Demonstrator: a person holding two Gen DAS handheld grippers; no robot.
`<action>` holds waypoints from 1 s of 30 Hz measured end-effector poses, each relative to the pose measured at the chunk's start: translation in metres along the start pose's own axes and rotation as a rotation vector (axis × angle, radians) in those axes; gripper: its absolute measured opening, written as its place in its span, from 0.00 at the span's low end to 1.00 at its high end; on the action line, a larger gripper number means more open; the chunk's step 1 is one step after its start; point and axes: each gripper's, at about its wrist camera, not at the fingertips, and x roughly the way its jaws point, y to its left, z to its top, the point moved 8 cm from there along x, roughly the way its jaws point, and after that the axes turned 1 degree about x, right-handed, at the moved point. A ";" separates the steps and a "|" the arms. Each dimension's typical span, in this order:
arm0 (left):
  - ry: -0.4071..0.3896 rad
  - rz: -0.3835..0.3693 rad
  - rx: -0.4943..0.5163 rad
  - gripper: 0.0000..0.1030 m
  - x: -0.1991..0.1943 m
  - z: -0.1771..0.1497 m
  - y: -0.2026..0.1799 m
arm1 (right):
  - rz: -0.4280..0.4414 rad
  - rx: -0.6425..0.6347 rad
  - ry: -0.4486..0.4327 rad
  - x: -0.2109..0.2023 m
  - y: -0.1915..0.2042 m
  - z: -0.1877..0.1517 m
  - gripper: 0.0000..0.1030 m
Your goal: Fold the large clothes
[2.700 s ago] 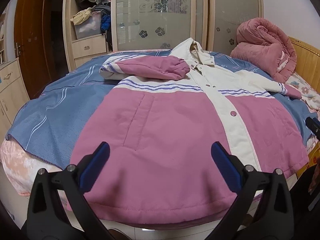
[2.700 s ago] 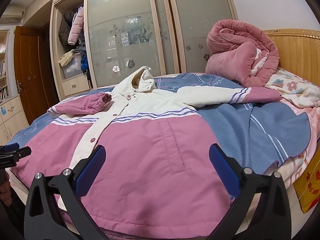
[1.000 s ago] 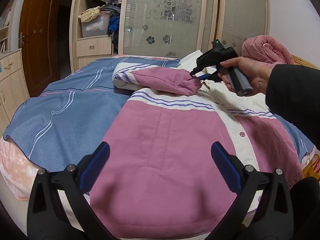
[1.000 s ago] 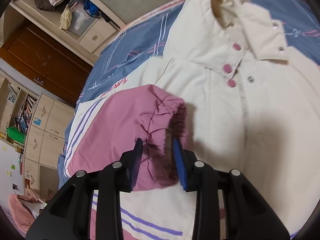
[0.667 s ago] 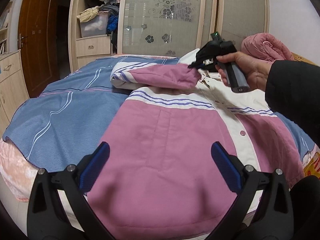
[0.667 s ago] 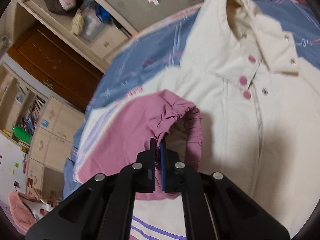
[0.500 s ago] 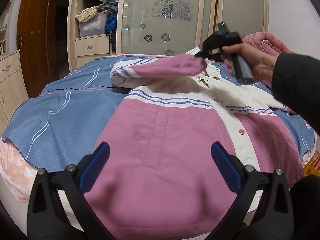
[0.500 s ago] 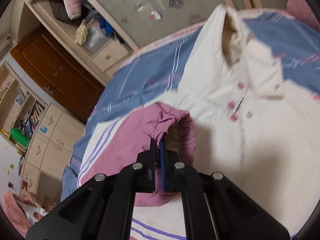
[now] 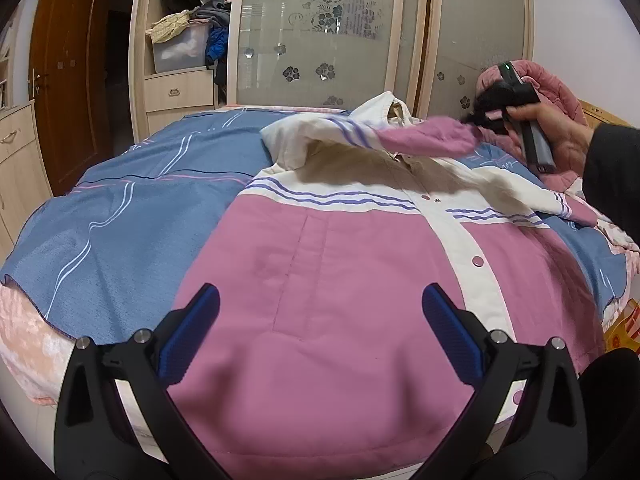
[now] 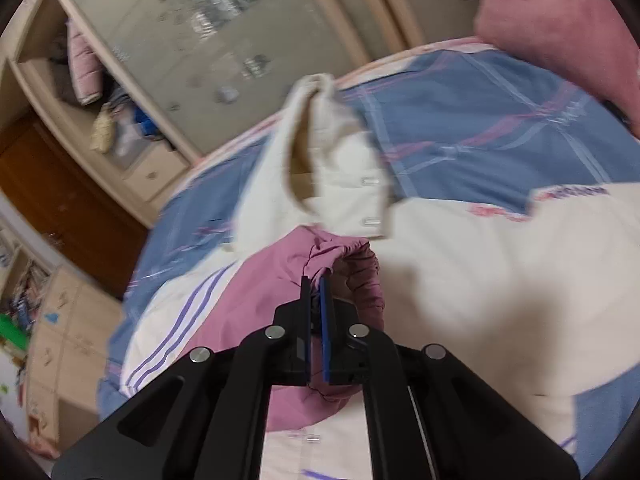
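One sleeve (image 9: pixel 420 140) of the padded pink-and-cream jacket (image 9: pixel 340 280) on the blue striped bed (image 9: pixel 120 216) has risen, its cuff (image 10: pixel 352 264) pinched in my right claw (image 10: pixel 316 280), starting the fold while my left claw (image 9: pixel 320 332) hovers wide.

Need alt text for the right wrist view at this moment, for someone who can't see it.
The right claw, shut, pinches the pink elastic cuff of a jacket sleeve, raised above the cream-and-pink jacket on a blue bedspread. Background blurred.
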 end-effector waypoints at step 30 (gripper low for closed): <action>0.026 -0.015 0.011 0.98 0.010 -0.003 -0.015 | -0.090 0.093 -0.125 -0.066 -0.097 -0.057 0.77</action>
